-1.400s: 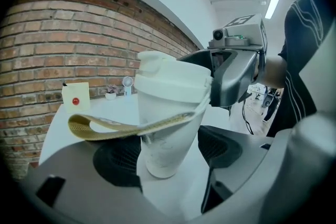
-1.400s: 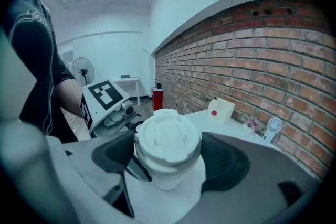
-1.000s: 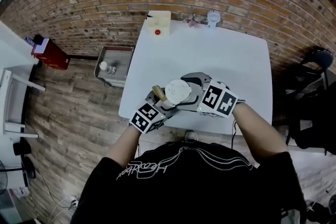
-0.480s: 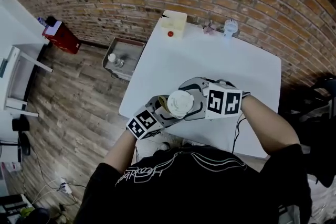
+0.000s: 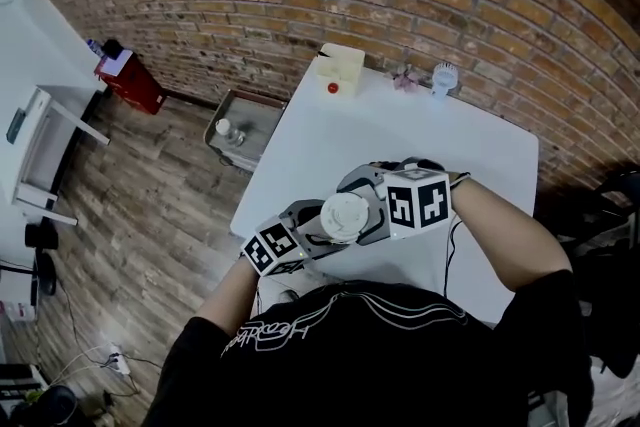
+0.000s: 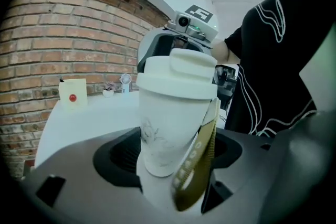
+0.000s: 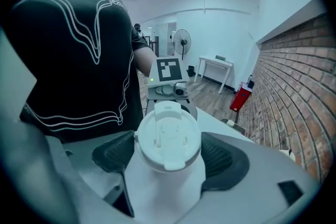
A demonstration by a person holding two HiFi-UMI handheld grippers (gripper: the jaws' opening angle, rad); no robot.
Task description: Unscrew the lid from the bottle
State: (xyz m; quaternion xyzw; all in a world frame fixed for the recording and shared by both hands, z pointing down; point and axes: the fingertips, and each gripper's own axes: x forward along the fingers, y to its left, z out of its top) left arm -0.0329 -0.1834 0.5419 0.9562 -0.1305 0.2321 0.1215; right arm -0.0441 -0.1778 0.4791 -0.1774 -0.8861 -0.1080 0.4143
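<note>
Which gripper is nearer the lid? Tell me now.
Right. The right gripper grips the lid itself; the left gripper clamps the bottle body below it.

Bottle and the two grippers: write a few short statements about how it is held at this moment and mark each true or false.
1. The left gripper is shut on the body of the white bottle. True.
2. The right gripper hangs open, well away from the bottle. False: its jaws are closed on either side of the lid.
3. The lid lies off the bottle on the table. False: it sits on top of the bottle.
4. An olive strap hangs down the bottle's side. True.
</note>
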